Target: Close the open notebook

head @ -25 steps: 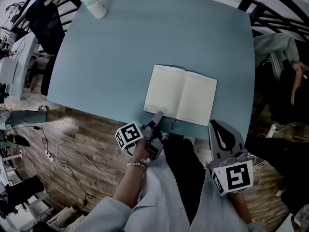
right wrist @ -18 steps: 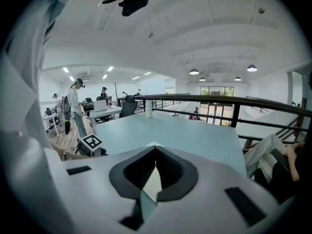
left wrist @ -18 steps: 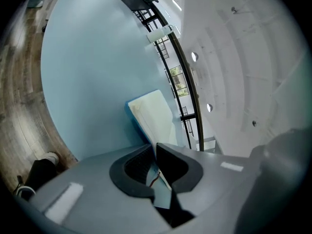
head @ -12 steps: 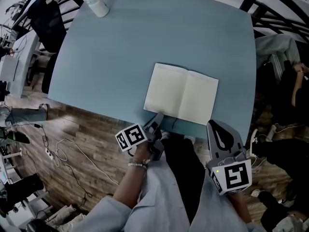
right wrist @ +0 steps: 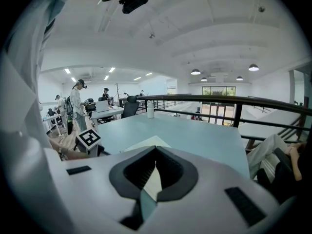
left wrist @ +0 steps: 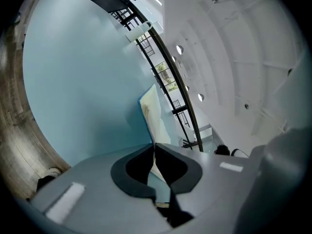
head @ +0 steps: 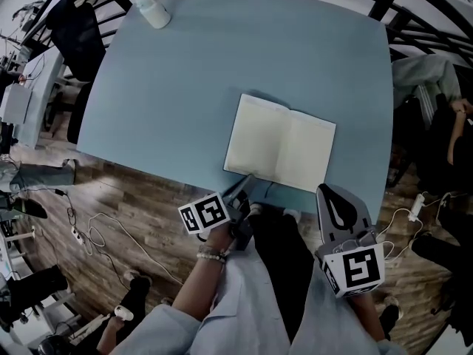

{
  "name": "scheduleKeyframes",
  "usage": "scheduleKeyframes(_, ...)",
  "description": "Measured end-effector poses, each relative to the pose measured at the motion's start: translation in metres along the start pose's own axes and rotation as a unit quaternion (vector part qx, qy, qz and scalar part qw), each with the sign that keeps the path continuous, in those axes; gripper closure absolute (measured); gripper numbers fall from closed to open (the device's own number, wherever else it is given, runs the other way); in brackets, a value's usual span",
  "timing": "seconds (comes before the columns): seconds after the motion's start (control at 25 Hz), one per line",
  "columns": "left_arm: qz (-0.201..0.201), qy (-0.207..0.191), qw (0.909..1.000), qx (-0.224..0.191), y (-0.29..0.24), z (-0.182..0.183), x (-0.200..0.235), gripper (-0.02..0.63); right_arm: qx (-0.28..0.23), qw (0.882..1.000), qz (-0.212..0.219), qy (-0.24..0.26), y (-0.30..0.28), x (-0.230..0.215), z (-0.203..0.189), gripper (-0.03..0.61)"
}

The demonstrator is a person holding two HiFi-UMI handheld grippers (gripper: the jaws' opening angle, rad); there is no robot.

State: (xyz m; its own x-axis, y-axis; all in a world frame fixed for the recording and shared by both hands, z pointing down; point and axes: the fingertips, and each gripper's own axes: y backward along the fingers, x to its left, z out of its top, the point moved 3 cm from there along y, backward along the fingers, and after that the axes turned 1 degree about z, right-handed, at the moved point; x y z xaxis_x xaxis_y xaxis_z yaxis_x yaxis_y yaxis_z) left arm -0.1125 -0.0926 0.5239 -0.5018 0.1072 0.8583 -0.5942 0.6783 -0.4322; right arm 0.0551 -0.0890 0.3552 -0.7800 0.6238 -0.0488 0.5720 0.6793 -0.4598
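An open notebook with plain cream paper pages and a thin blue cover edge [head: 279,143] lies flat on the smooth, matte light-blue round-cornered table [head: 222,65], close to the near edge and right of its middle. Any lines on the pages are too faint to read. The left grey plastic gripper [head: 246,182] reaches the notebook's near-left corner from the near side. Its dark-padded jaws have just been closing and now stand narrow, pinching the thin edge of the left leaf, which rises cream and on edge beyond them in the left gripper view. The right grey plastic gripper [head: 329,192] hangs off the table's near edge, just beside the notebook's near-right corner, jaws together on nothing. Each gripper carries a white cube with black square markers [head: 203,214]. A white plastic bottle [head: 150,9] stands at the far-left corner, above a wood-plank floor [head: 126,220].
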Motion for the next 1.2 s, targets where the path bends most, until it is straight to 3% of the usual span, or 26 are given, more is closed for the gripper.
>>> scheduleKeyframes(0.16,0.003,-0.028,0.9995,0.010,0.000,0.001,-0.007,0.597,-0.003,1.000,0.002,-0.002,0.000,0.000,0.001,0.578)
scheduleKeyframes(0.32,0.021,-0.086,0.9957,0.030,0.002,-0.002,-0.011,0.598,0.000,1.000,0.004,0.000,0.000,0.003,0.001,0.578)
scheduleKeyframes(0.52,0.016,-0.117,0.9919,0.046,-0.001,-0.007,-0.022,0.598,-0.005,1.000,0.002,-0.008,0.001,0.002,-0.004,0.578)
scheduleKeyframes(0.8,0.026,-0.183,0.9802,0.069,-0.003,-0.011,-0.031,0.598,-0.002,1.000,0.002,-0.007,0.001,0.003,-0.007,0.578)
scheduleKeyframes(1.2,0.018,-0.241,0.9653,0.099,-0.008,-0.021,-0.044,0.598,0.010,1.000,0.018,-0.004,-0.001,0.005,-0.011,0.578)
